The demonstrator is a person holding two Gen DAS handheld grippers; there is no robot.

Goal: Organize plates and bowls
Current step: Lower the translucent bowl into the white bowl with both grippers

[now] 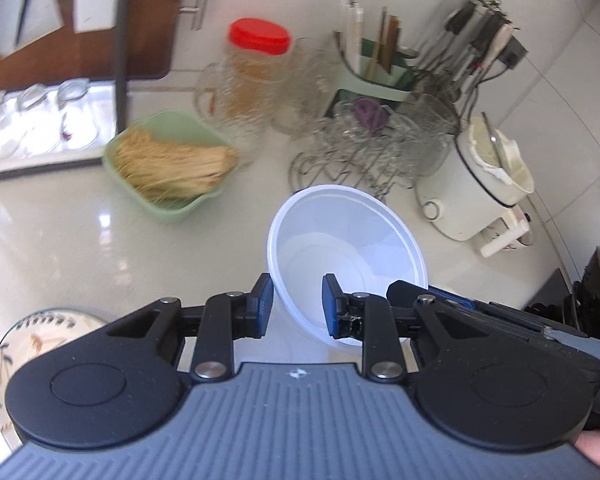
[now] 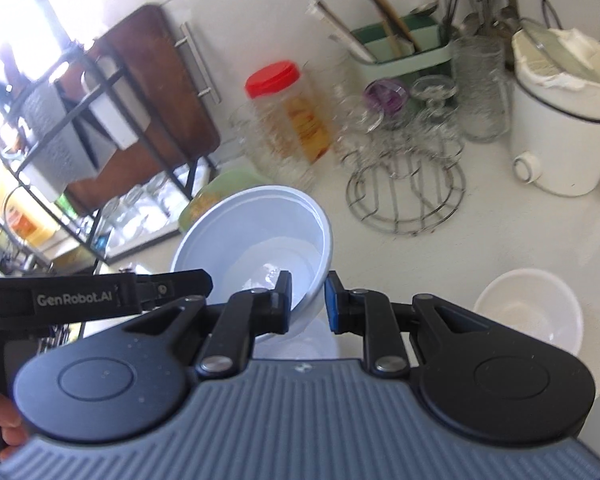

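Note:
A white plastic bowl [image 1: 348, 248] is held up above the counter, tilted; it also shows in the right wrist view [image 2: 256, 236]. My left gripper [image 1: 297, 306] straddles its near rim, one pad outside and one inside, with a wide gap. My right gripper [image 2: 308, 300] is shut on the bowl's right rim. A second white bowl [image 2: 530, 312] sits on the counter at the right. A patterned plate [image 1: 28, 340] lies at the lower left, partly hidden by my left gripper.
A green dish of dry noodles [image 1: 168, 164], a red-lidded jar [image 1: 256, 80], glass mugs, a wire rack of glasses [image 1: 364, 144], a green utensil holder [image 2: 400, 48] and a white pot [image 2: 564, 120] stand at the back. A black shelf rack [image 2: 60, 140] is at the left.

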